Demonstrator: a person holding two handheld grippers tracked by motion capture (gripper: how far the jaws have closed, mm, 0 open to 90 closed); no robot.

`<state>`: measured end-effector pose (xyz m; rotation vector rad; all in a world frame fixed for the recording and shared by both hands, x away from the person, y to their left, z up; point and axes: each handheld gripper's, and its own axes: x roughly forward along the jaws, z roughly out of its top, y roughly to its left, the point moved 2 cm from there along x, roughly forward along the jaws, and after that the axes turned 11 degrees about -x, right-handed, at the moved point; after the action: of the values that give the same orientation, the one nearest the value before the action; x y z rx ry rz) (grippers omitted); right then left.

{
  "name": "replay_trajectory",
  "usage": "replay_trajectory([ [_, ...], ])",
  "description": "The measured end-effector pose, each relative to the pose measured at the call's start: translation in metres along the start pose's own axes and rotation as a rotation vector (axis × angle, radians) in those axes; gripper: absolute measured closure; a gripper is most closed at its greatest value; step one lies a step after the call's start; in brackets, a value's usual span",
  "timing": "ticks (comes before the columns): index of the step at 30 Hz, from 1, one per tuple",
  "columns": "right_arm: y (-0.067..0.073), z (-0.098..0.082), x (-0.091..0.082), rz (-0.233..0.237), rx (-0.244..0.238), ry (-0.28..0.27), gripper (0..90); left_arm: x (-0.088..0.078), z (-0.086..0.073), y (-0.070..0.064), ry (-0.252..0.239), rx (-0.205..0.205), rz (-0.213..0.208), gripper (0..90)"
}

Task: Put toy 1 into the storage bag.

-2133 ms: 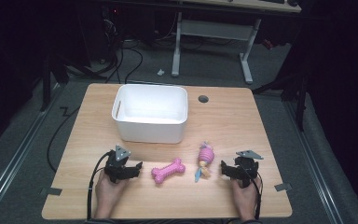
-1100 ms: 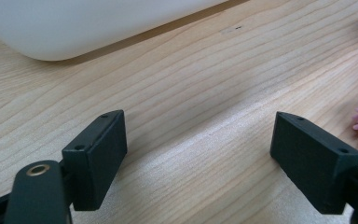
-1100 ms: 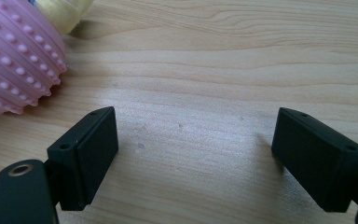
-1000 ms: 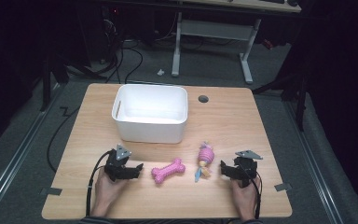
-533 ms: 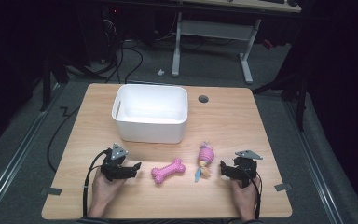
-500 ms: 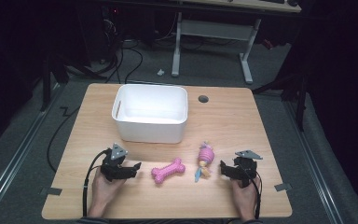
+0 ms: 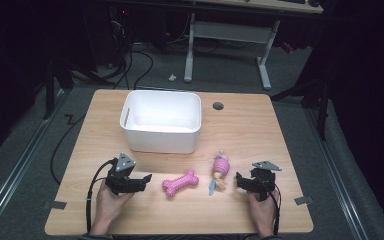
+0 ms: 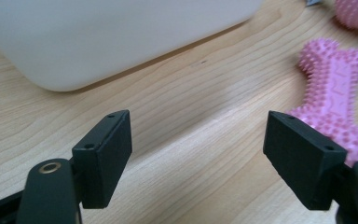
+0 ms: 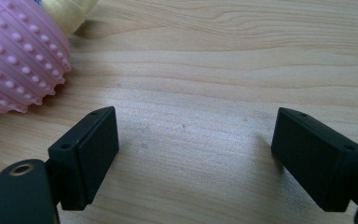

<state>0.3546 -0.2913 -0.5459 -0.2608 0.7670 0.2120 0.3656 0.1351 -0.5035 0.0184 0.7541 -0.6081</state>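
A pale wooden desk [image 7: 280,130] with a fine, streaky grain carries a white plastic tub [image 7: 161,120], rectangular with rounded corners and smooth, slightly glossy walls, standing toward the far side. Nearer the person lie two rubbery toys. The pink bone [image 7: 180,182] is a flat dumbbell shape with knobbed ends, covered all over in short soft spikes, and it lies slantwise on the desk just beside the left gripper [image 7: 145,179]. In the left gripper view the bone [image 8: 335,93] lies to the right, its near end passing behind the right-hand jaw, while the tub's rounded lower edge [image 8: 121,37] fills the top. The jaws are blocky, matte black pads with small screw holes; they stand wide apart with bare wood between them, having just eased slightly inward.

The pink ball toy [image 7: 220,166], ribbed and studded with rows of small bumps, has cream and pale blue fabric bits at its end and lies near the right gripper [image 7: 239,180]. In the right gripper view the ball [image 9: 16,56] lies at the upper left, clear of the jaws, which stand apart over bare wood.
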Motion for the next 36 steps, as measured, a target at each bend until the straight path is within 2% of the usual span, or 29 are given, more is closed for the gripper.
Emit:
replay_trajectory([
  [15, 0.0, 0.0, 0.0, 0.0, -0.003, -0.001, 14.5, -0.012, 0.016, -0.021, 0.003, 0.044, -0.05, 24.1],
  [24, 0.0, 0.0, 0.0, 0.0, -0.003, -0.001, 14.5, -0.006, 0.022, -0.038, 0.038, 0.093, -0.077, 23.9],
  [31, 0.0, 0.0, 0.0, 0.0, -0.002, -0.001, 14.5, 0.0, 0.03, -0.055, 0.062, 0.142, -0.095, 24.4],
  [36, 0.0, 0.0, 0.0, 0.0, 0.0, 0.0, 14.5, 0.009, 0.034, -0.071, 0.096, 0.184, -0.105, 25.3],
])
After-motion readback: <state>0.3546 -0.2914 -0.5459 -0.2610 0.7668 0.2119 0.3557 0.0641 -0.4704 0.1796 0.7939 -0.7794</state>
